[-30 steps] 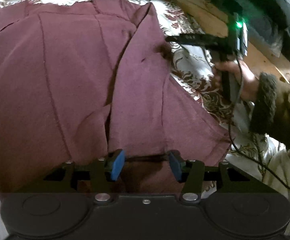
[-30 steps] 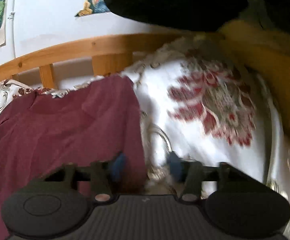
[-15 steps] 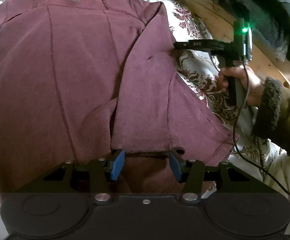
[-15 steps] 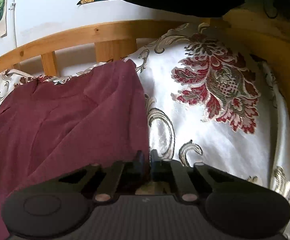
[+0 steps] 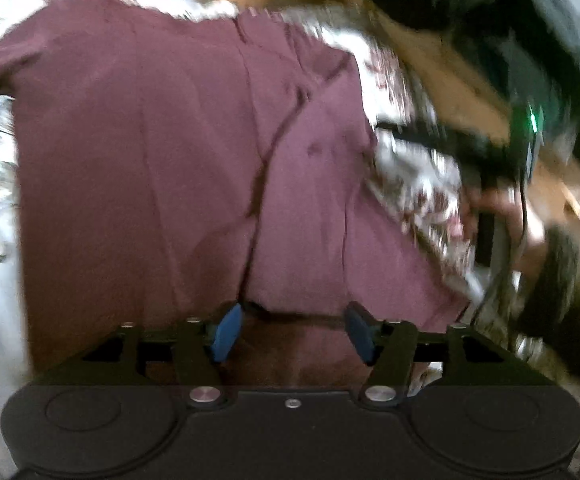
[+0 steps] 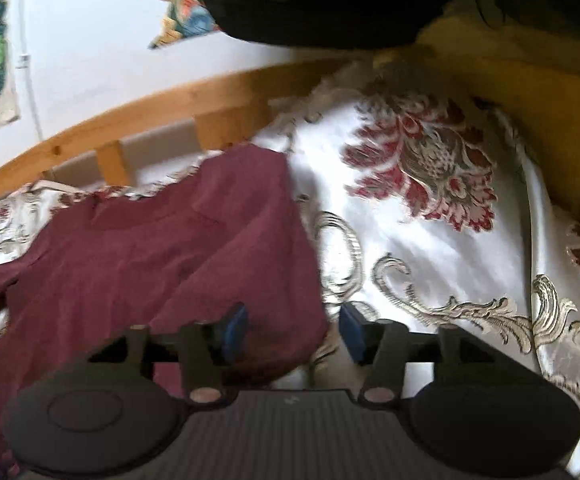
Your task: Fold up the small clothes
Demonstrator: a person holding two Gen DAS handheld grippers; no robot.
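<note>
Lying spread on a floral bedspread (image 6: 429, 240), a maroon shirt (image 5: 170, 160) is seen with its right side folded in over the body. Left gripper (image 5: 293, 330): jaws opening, blue pads clear of the cloth, the folded hem lying between and just beyond them; nothing is gripped. Right gripper (image 6: 293, 330): jaws opening, the shirt's edge between them, no pad pressing on it. In the left wrist view the right gripper is held by a hand (image 5: 497, 212) just beside the shirt's right edge. A wooden bed rail (image 6: 150, 120) runs behind. Both views are blurred.
</note>
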